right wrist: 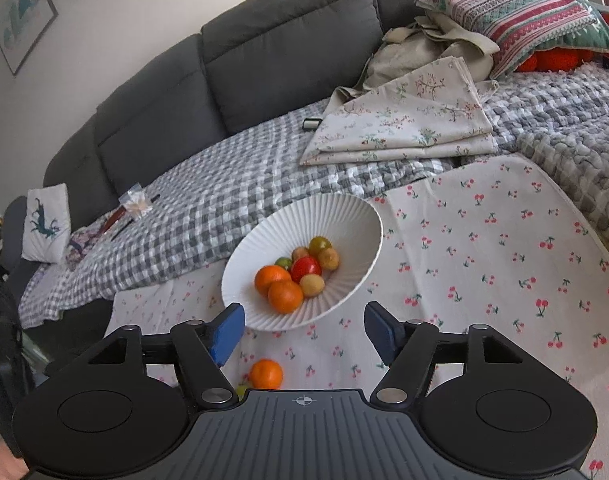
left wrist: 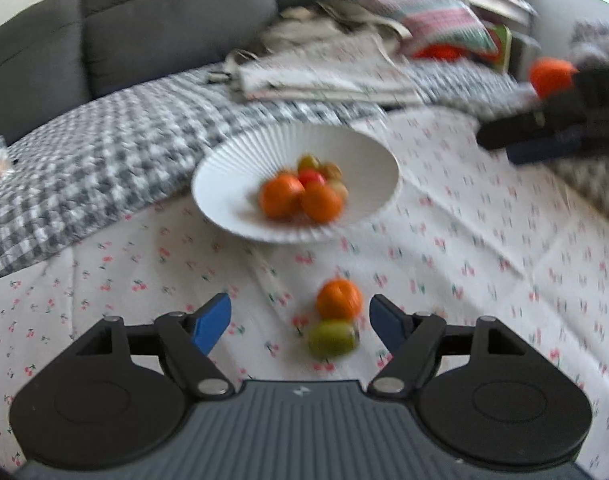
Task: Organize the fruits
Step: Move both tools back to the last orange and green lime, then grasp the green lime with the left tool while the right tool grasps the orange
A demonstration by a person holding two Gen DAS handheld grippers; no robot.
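Note:
A white ribbed bowl [left wrist: 232, 184] [right wrist: 336, 216] sits on the cherry-print cloth and holds two oranges [left wrist: 280, 196] [right wrist: 284, 296], a red fruit [right wrist: 305, 267] and several small green-brown fruits. A loose orange [left wrist: 339, 298] [right wrist: 266, 374] and a green fruit [left wrist: 331, 338] lie on the cloth in front of the bowl. My left gripper [left wrist: 300, 322] is open, its fingers either side of the loose orange and green fruit. My right gripper [right wrist: 304, 332] is open and empty above the bowl's near rim; it shows at the right edge of the left wrist view [left wrist: 544, 128].
The cherry-print cloth [right wrist: 484, 264] covers the surface. A grey checked blanket [right wrist: 224, 200], folded floral cloth [right wrist: 404, 120] and a striped pillow [right wrist: 516, 4] lie behind on a dark grey sofa [right wrist: 264, 40]. An orange-red object [left wrist: 552, 74] shows at the right.

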